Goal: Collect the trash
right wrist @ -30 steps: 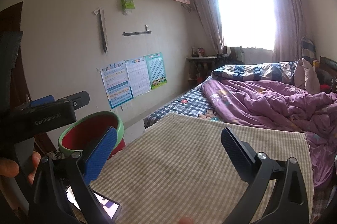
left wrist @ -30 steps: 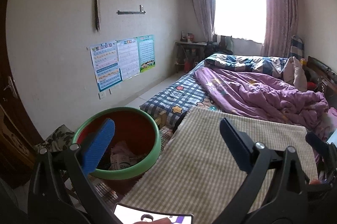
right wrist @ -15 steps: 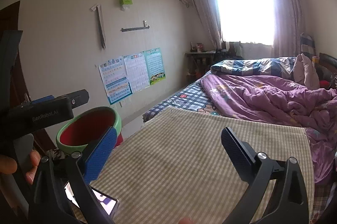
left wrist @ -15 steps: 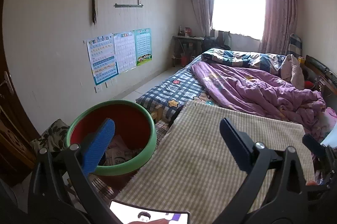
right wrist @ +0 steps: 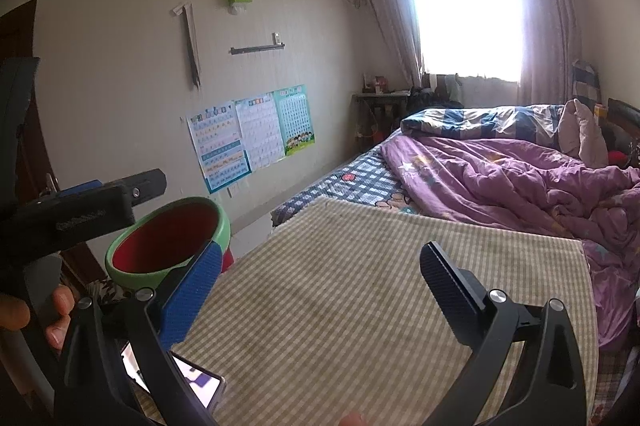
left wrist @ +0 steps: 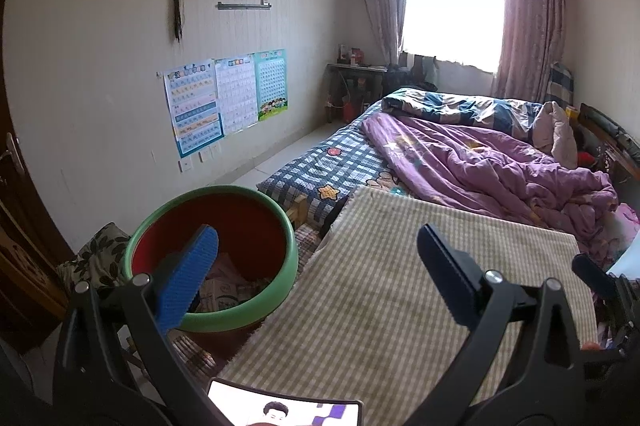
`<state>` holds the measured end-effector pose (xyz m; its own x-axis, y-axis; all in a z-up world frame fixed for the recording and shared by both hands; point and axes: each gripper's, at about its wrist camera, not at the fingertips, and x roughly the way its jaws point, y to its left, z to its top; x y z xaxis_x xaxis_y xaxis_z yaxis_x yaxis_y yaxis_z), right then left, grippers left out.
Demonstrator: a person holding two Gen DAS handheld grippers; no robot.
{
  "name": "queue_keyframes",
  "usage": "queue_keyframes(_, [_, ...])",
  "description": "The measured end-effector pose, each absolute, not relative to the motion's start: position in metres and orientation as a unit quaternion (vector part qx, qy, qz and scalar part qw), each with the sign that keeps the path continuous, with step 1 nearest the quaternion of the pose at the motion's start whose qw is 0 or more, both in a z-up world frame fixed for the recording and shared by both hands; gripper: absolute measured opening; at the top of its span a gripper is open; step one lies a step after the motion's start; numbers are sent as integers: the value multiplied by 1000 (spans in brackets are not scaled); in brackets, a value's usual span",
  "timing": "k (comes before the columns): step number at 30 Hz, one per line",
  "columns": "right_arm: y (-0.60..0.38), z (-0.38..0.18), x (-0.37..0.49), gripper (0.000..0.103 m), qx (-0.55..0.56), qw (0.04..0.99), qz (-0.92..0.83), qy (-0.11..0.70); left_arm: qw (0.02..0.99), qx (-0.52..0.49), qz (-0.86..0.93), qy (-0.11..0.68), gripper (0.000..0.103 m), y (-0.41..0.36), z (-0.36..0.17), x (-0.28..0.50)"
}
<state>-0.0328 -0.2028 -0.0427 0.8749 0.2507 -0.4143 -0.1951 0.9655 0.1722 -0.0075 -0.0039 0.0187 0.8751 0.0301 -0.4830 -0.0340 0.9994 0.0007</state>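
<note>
Left wrist view: my left gripper gapes wide, empty, beside the bin holding cartons. My right gripper gapes wide right of that bin.

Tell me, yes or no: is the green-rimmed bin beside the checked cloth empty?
No: the left wrist view looks into the bin and shows crumpled paper and cartons lying at its bottom.
</note>
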Motion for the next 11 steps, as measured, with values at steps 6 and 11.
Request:
queue_keyframes(6, [-217,-71,-19,96,73,954,75,279,962,-2,25,271,98,3,6,-2])
queue_keyframes(11, [-279,-123,-5,96,103,927,-75,353,954,-6,49,295,98,28,-9,4])
